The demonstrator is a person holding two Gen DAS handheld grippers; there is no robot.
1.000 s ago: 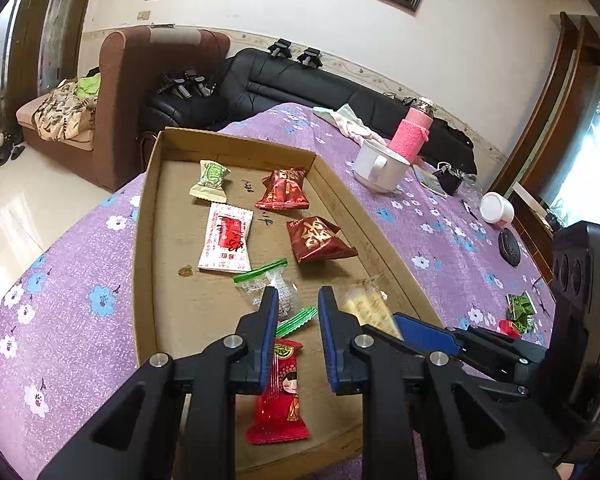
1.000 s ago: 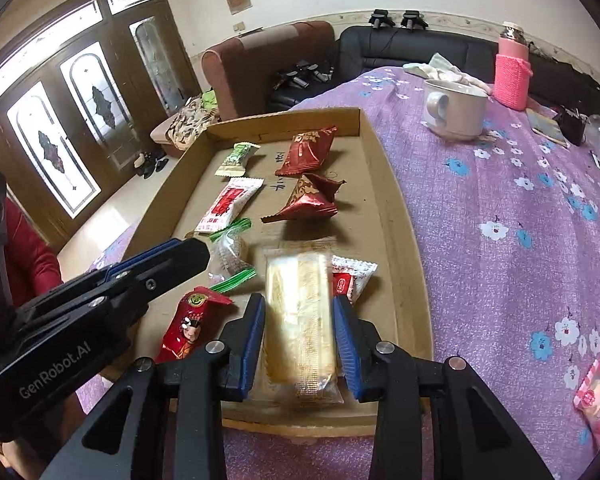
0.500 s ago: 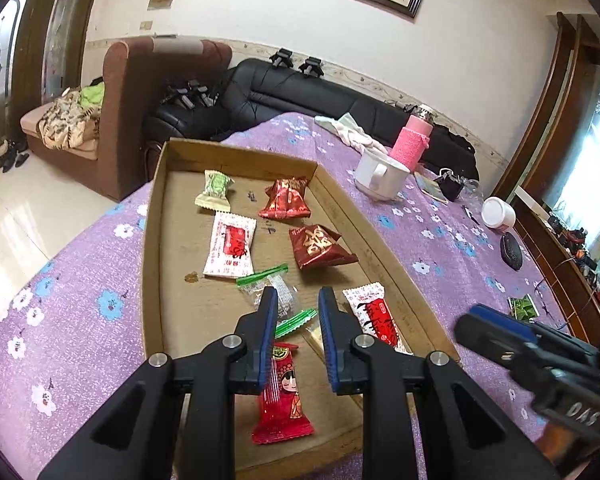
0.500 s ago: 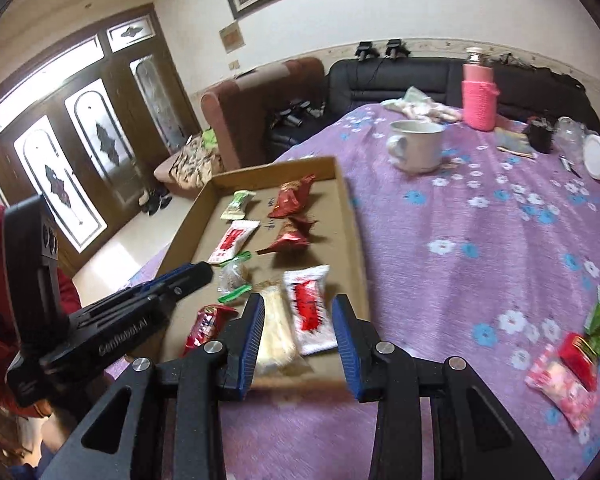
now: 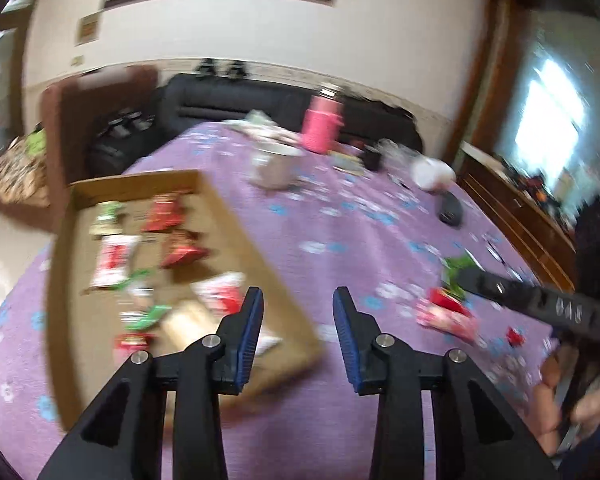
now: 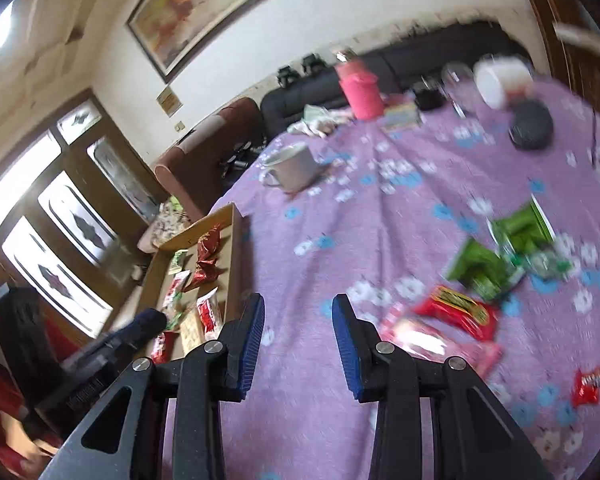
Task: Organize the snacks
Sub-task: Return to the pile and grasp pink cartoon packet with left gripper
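Note:
A shallow cardboard tray point(image 5: 260, 258) holds several snack packets, among them a red-and-white packet point(image 5: 114, 260) and a pale yellow packet point(image 5: 188, 322). My left gripper point(image 5: 298, 320) is open and empty above the tray's near right corner. My right gripper point(image 6: 298, 324) is open and empty over the purple cloth. Loose snacks lie right of it: a pink packet point(image 6: 440, 344), a red packet point(image 6: 460, 314), green packets point(image 6: 496, 256) and a small red packet point(image 6: 587, 386). The tray point(image 6: 236, 256) lies left of it. Both views are blurred.
A white mug point(image 5: 276, 166), a pink bottle point(image 5: 322, 124), a white cup point(image 5: 434, 172) and a dark round object point(image 5: 450, 212) stand on the flowered purple tablecloth point(image 5: 340, 240). A black sofa and a brown armchair lie beyond the table.
Both grippers have swung right, away from the tray toward the loose snacks. The left jaws have opened wider. The right gripper let go of the yellow packet, which now lies in the tray.

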